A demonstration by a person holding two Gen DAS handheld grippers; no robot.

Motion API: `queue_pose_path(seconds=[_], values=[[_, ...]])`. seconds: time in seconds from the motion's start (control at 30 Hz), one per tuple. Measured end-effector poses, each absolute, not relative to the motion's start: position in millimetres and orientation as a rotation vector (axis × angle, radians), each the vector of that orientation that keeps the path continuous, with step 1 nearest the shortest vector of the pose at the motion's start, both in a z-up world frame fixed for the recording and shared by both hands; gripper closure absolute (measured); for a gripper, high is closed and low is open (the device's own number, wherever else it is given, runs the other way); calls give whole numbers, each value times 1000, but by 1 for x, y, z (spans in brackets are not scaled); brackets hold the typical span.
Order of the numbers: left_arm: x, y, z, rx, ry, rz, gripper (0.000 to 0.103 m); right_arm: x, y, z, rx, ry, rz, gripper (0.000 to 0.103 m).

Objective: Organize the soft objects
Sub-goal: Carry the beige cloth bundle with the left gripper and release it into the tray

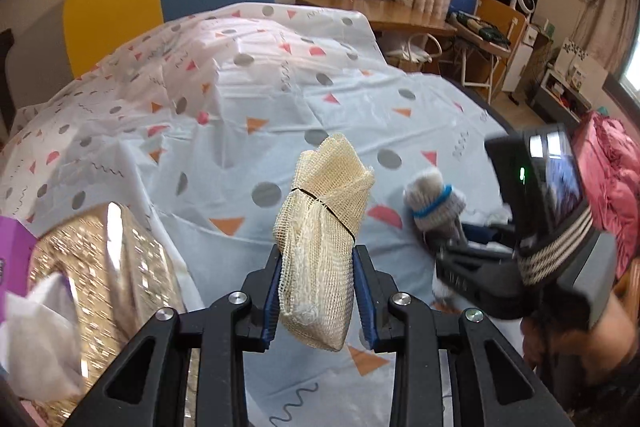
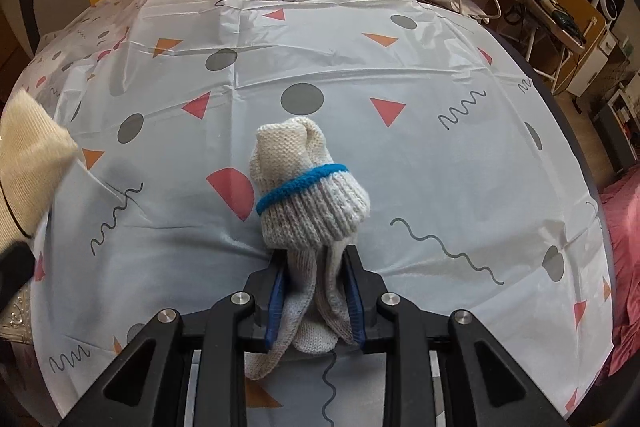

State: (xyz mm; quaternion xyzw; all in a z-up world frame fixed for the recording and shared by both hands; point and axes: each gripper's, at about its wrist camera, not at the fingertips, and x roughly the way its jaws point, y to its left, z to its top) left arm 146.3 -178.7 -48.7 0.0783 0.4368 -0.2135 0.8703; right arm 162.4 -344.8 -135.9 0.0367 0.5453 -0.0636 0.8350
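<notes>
Clamped in my left gripper [image 1: 316,291], mesh bundle [image 1: 324,227] points twelve o'clock; gold box [image 1: 108,267] at nine; right gripper [image 2: 314,291] grips glove [image 2: 308,195].

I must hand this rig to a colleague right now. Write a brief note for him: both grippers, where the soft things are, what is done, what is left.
Left gripper: shut on the cream mesh cloth roll, held above the patterned sheet.
Right gripper: shut on the knitted glove bundle, also above the sheet.
Gold sequin box: at the left, white cloth at its near side.
Done: both bundles picked up.
Left: neither is put away yet; where they go is not shown.
</notes>
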Motion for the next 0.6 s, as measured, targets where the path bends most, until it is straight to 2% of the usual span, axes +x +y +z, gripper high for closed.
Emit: queue_pose_path(seconds=[0.3,0.6], values=[[165,-150,7,96,828,-393,70,158,-342,-134,50,1149,-133,77],[202,-85,46,28,779,-255,70,161,-344,-135,52,1147,-130,77]])
